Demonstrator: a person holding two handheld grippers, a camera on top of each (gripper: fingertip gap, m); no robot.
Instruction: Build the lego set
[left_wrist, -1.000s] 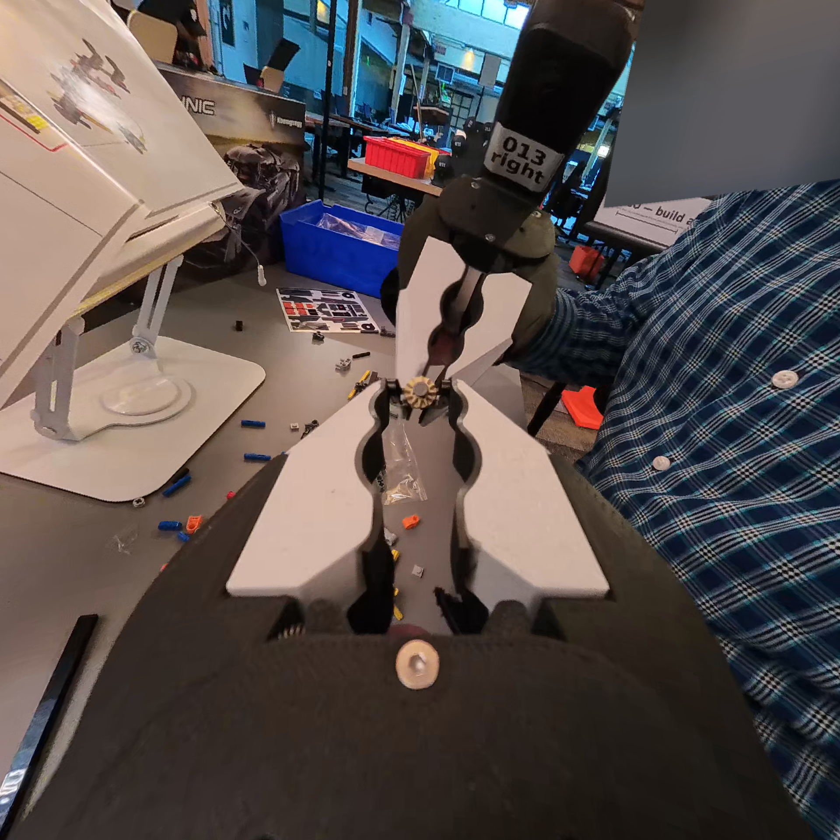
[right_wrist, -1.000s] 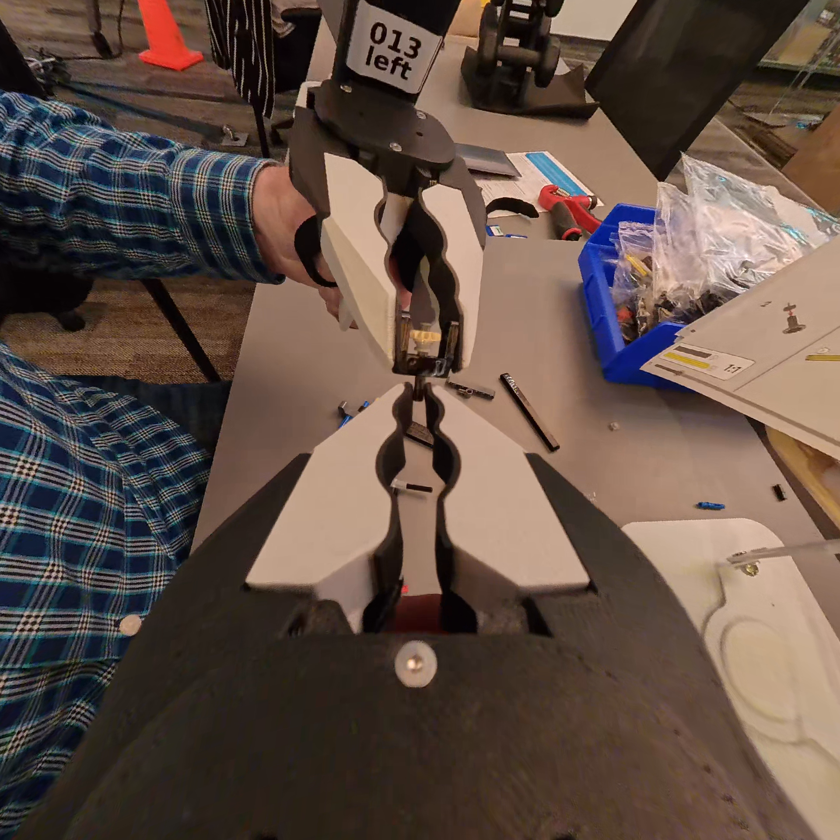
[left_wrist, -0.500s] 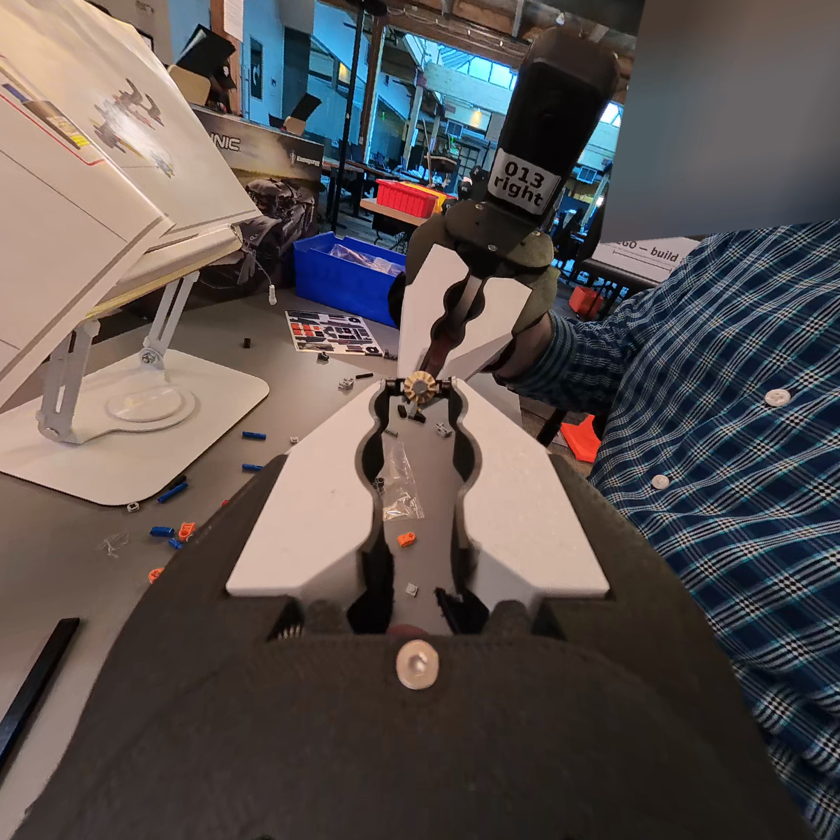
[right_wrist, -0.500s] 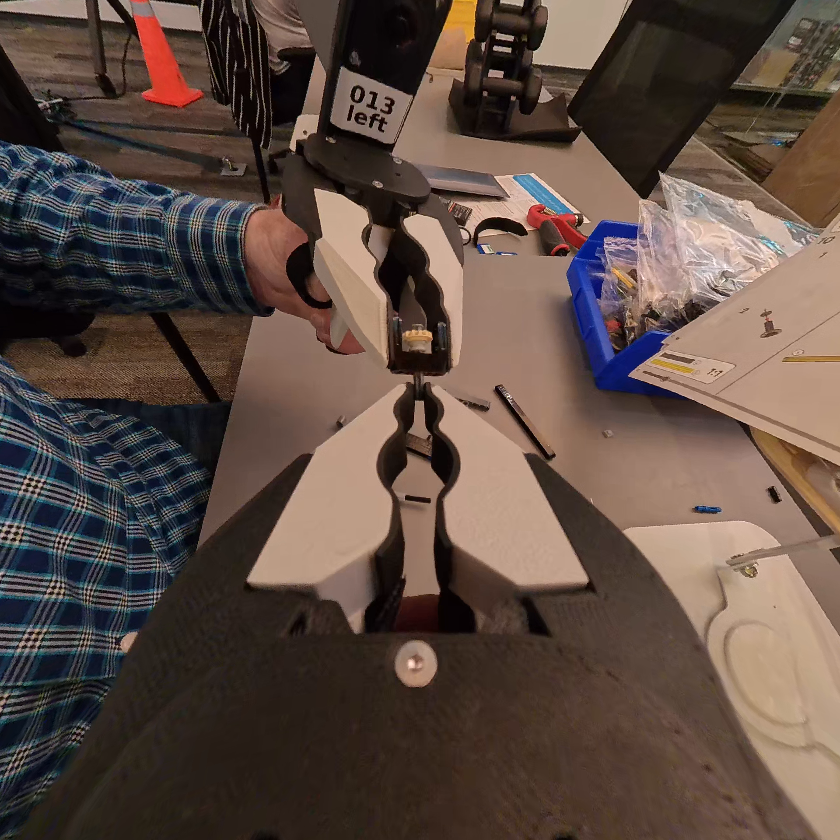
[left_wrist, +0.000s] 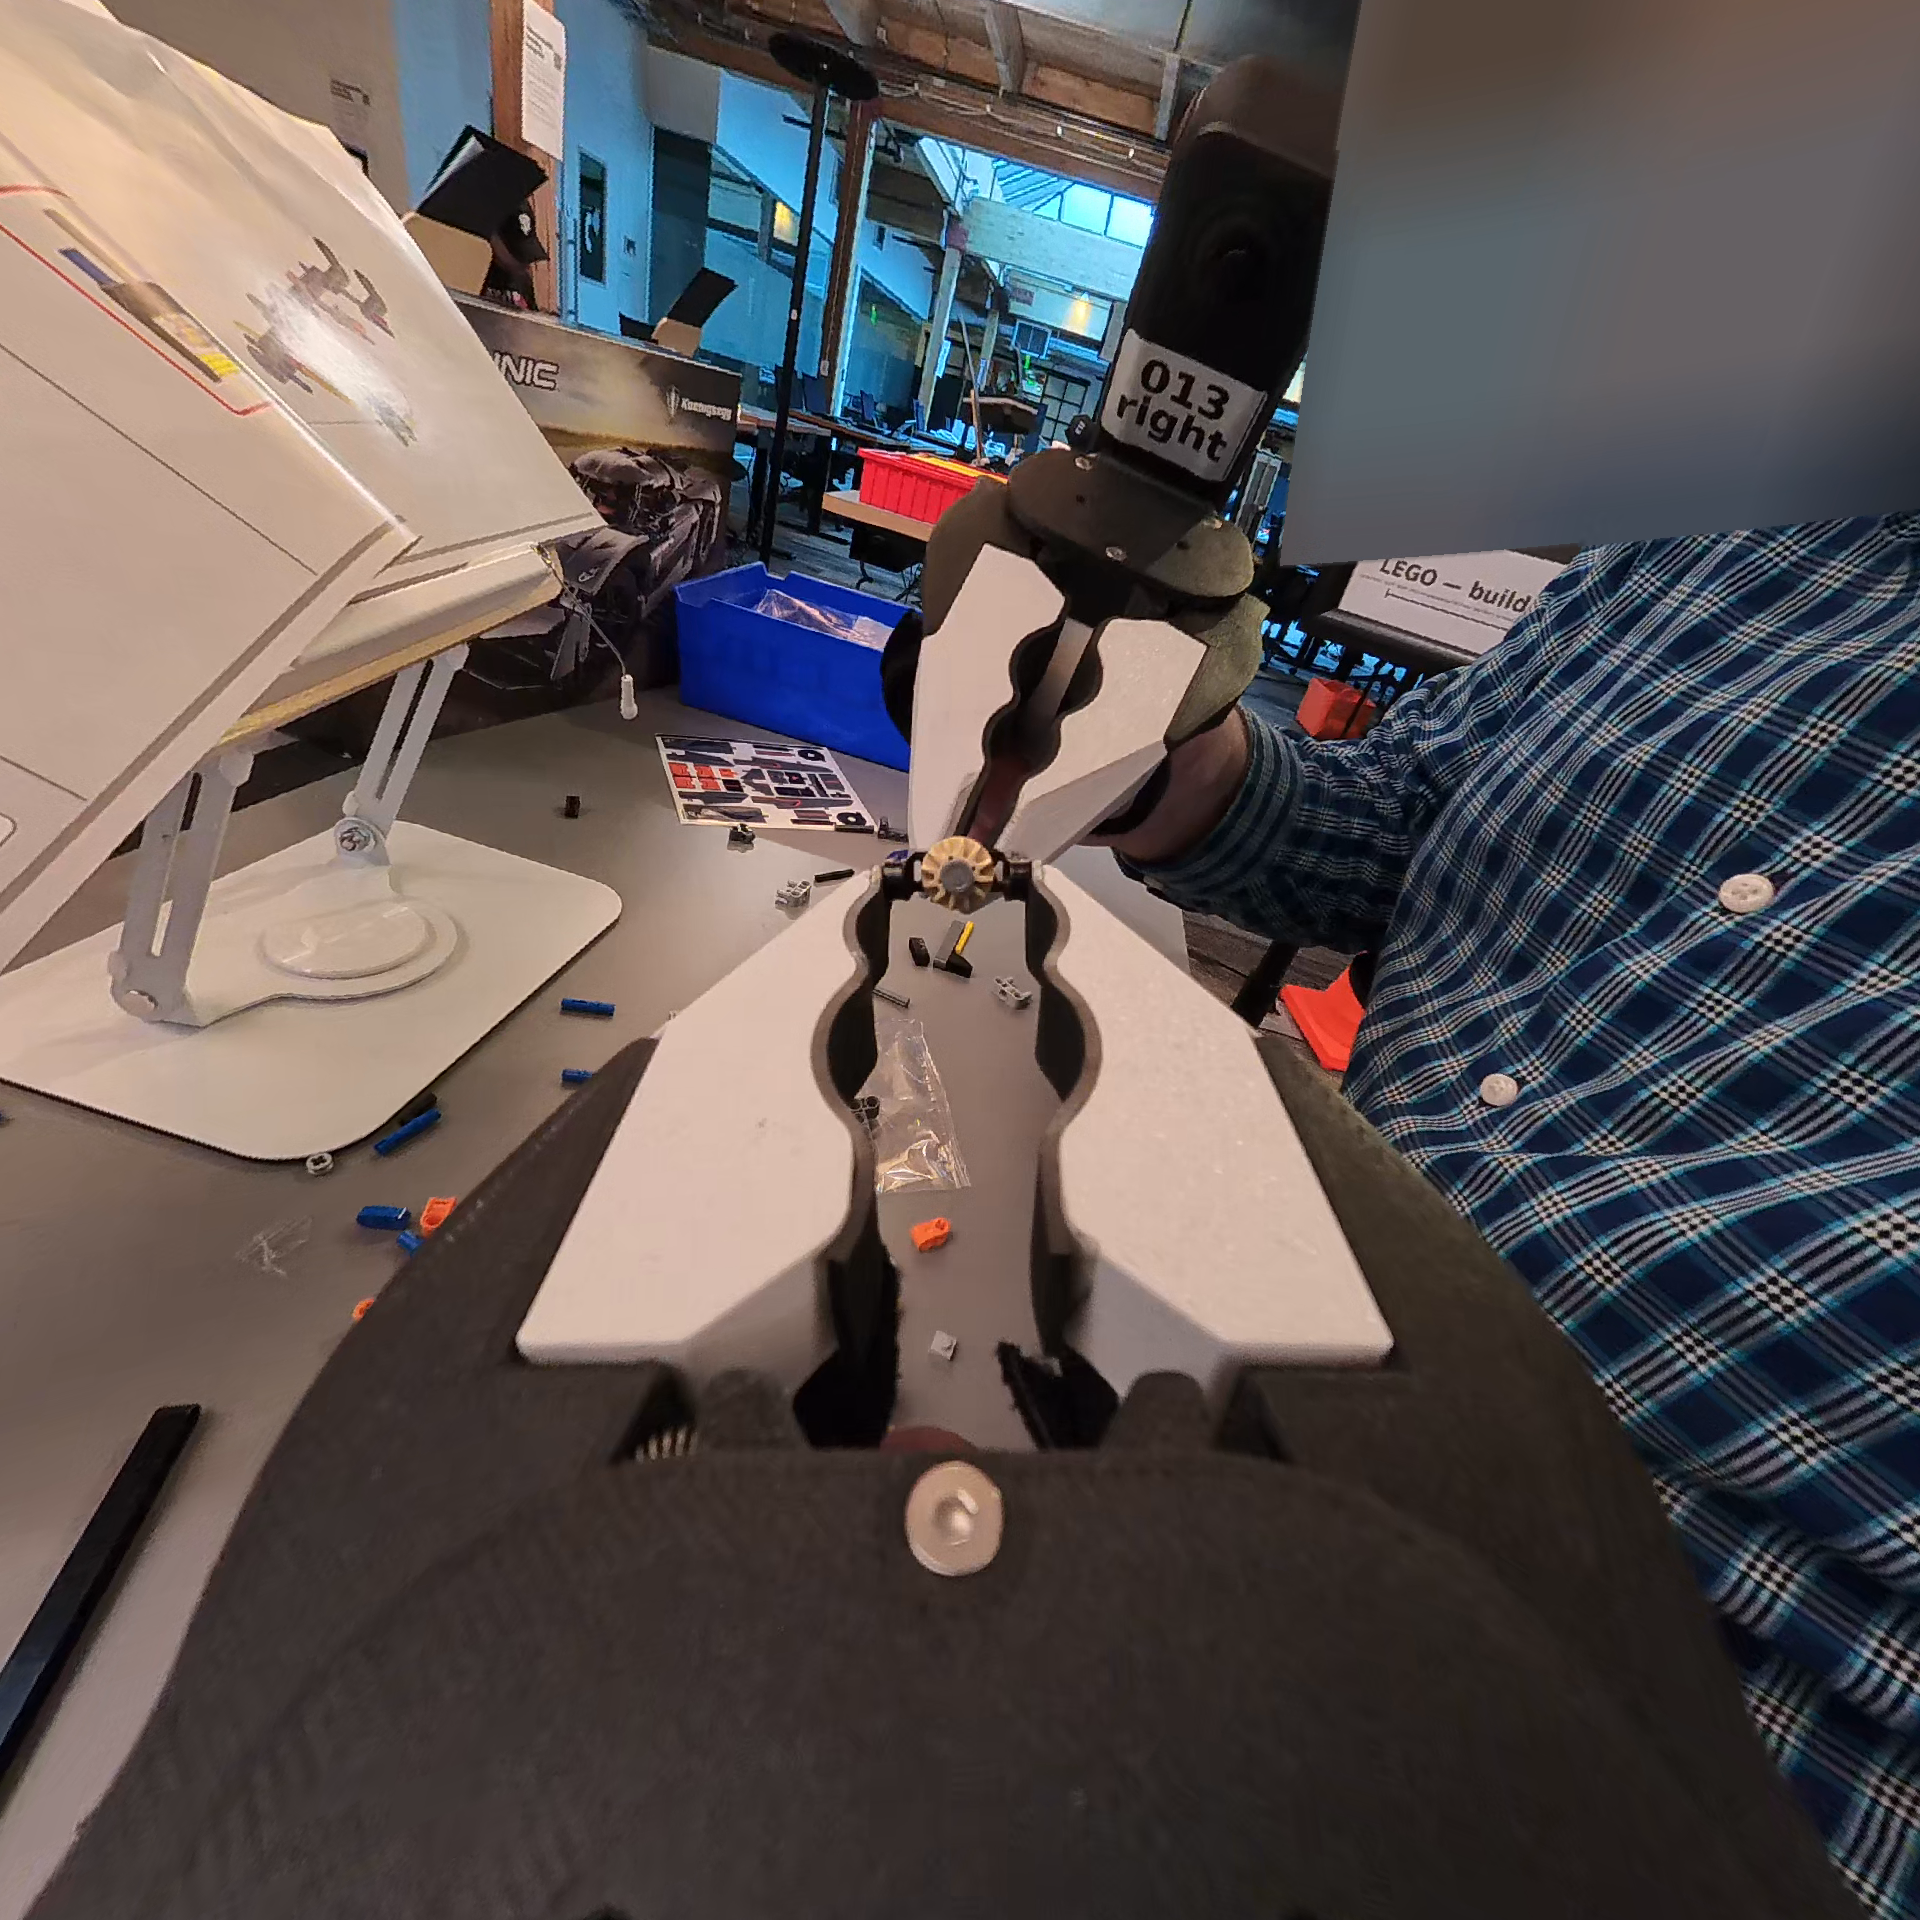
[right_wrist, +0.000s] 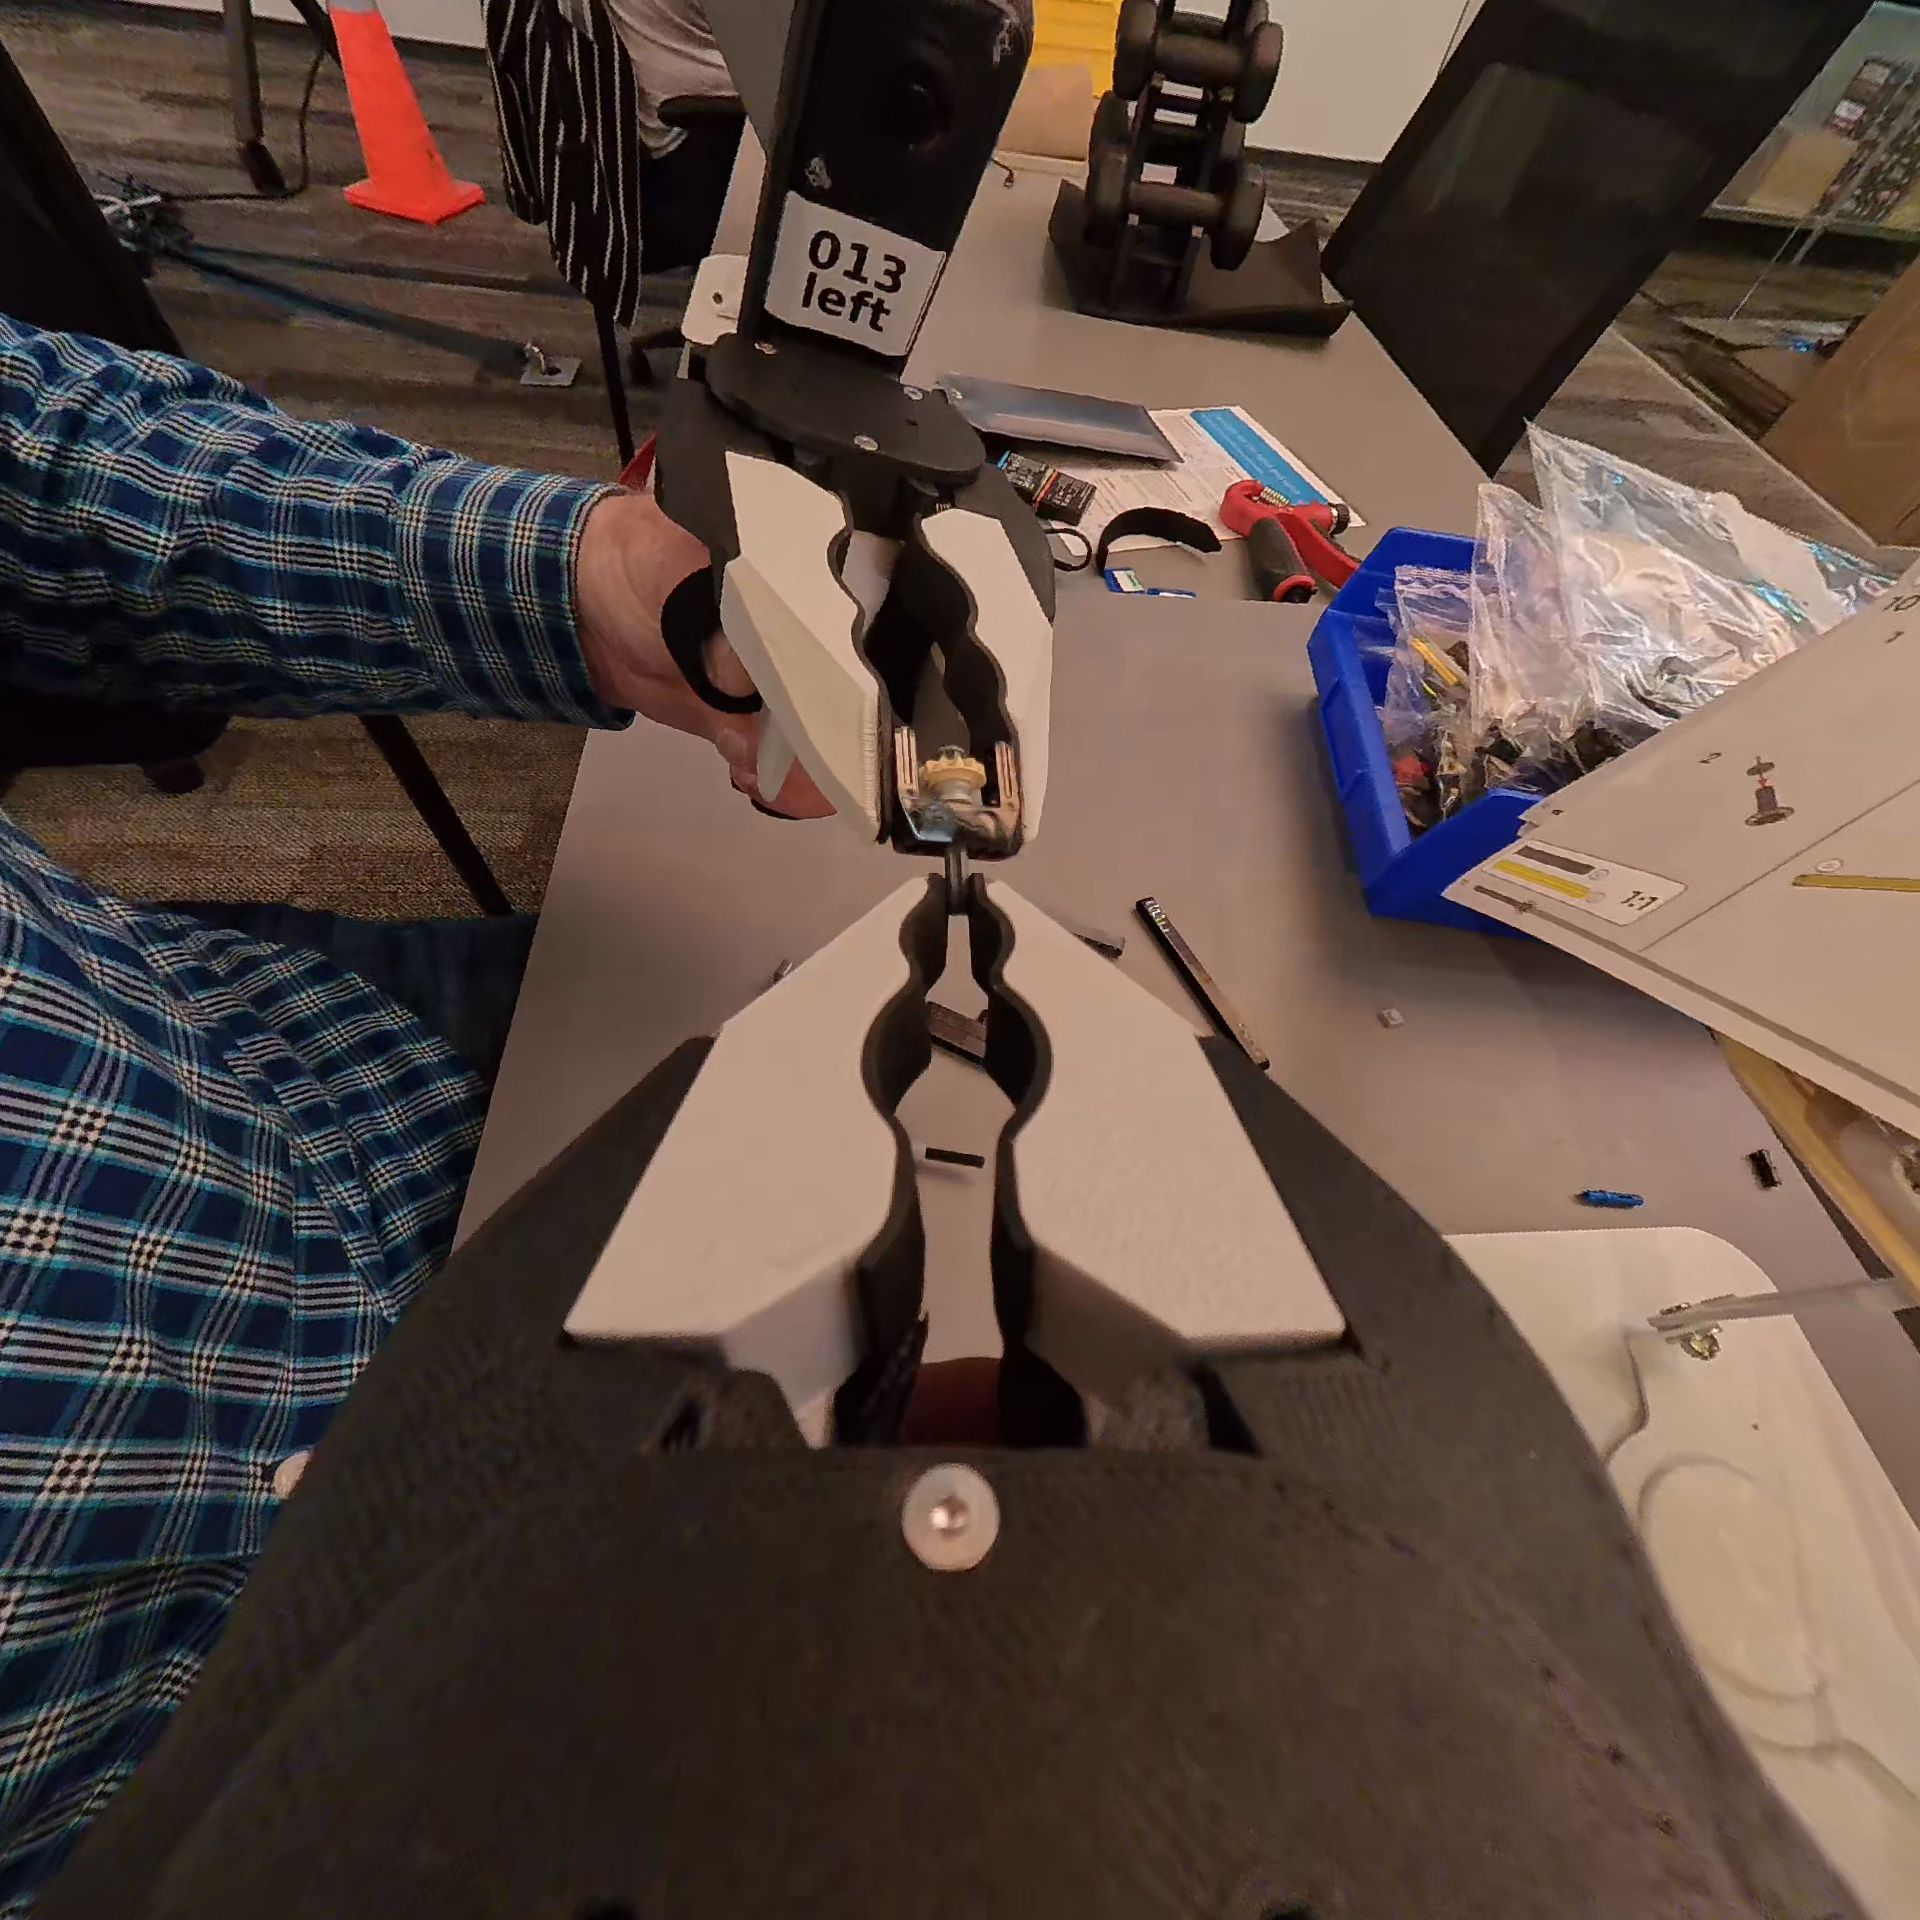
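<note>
Tan gear (left_wrist: 957, 876) on black axle (right_wrist: 954, 891)

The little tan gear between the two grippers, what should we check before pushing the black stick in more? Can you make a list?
1. Left gripper holds the tan gear piece firmly: ok, pinched at the tips.
2. Right gripper grips the black axle: ok, shut on it.
3. Axle lined up with the gear's hole: cannot tell, the joint is too small to see.
4. Both held up off the grey table: ok.
5. Loose parts such as the orange piece lie clear below: ok.
</note>
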